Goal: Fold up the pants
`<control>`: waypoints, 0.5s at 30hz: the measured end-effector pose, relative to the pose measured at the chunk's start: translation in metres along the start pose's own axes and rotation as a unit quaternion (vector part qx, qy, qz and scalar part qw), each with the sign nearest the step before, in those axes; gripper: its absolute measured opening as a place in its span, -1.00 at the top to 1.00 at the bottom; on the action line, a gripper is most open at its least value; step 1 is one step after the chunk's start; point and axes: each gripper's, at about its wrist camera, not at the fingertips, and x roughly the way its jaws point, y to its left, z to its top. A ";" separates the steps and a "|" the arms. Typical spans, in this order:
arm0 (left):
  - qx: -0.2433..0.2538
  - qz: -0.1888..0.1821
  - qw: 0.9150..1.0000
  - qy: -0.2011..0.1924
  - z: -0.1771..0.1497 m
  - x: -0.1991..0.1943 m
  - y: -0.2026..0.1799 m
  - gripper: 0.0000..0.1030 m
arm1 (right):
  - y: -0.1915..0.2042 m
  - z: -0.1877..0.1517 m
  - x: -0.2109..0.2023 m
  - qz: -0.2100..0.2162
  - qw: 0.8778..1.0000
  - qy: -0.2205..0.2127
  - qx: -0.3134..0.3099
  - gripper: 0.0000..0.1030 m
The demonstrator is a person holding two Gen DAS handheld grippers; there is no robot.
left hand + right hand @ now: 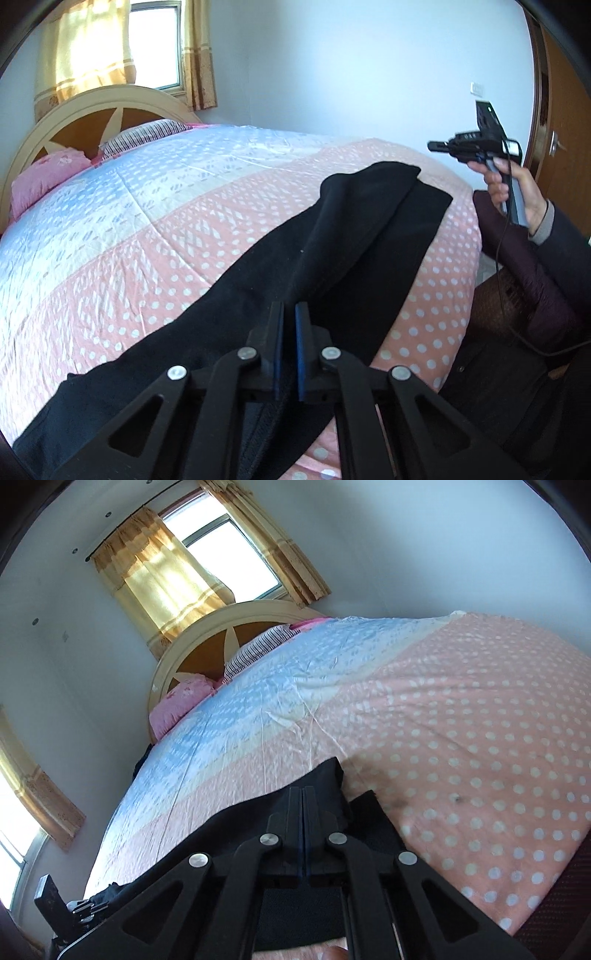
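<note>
Black pants (332,251) lie stretched along the near edge of a bed with a pink polka-dot and blue quilt (147,221). One leg is folded over the other, and the leg ends point to the far right. My left gripper (289,314) hovers low over the pants near the waist end, its jaws a narrow gap apart with nothing between them. My right gripper (302,797) is shut and empty, held above the leg ends (325,782). It also shows in the left wrist view (439,146), raised in a hand.
A cream and brown headboard (96,107) with pink (48,177) and striped (147,134) pillows stands at the far end. A curtained window (155,44) is behind it. A wooden door (561,122) is at right. A person's dark clothing (535,295) borders the bed edge.
</note>
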 end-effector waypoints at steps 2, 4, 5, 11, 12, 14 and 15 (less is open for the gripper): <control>0.012 0.008 1.000 0.009 -0.003 0.007 -0.002 0.88 | -0.006 -0.003 0.005 -0.012 1.000 0.014 0.001 0.98; 0.015 0.006 1.000 0.019 -0.005 0.014 -0.006 0.88 | -0.010 -0.007 0.017 -0.025 0.999 0.038 0.011 0.91; 0.016 0.005 1.000 0.021 -0.006 0.017 -0.008 0.88 | -0.012 -0.009 0.022 -0.024 0.999 0.043 0.013 0.59; 0.022 0.009 0.999 0.025 -0.006 0.022 -0.012 0.88 | -0.020 -0.015 0.049 0.004 0.997 0.062 0.048 -0.44; 0.020 0.009 0.999 0.025 -0.006 0.022 -0.011 0.88 | -0.020 -0.014 0.052 0.003 0.997 0.063 0.049 -0.33; 0.019 0.011 0.999 0.026 -0.006 0.022 -0.010 0.88 | -0.021 -0.012 0.063 0.004 0.996 0.076 0.054 0.26; 0.018 0.012 0.999 0.027 -0.005 0.023 -0.009 0.88 | -0.023 -0.011 0.069 0.007 0.995 0.083 0.059 0.76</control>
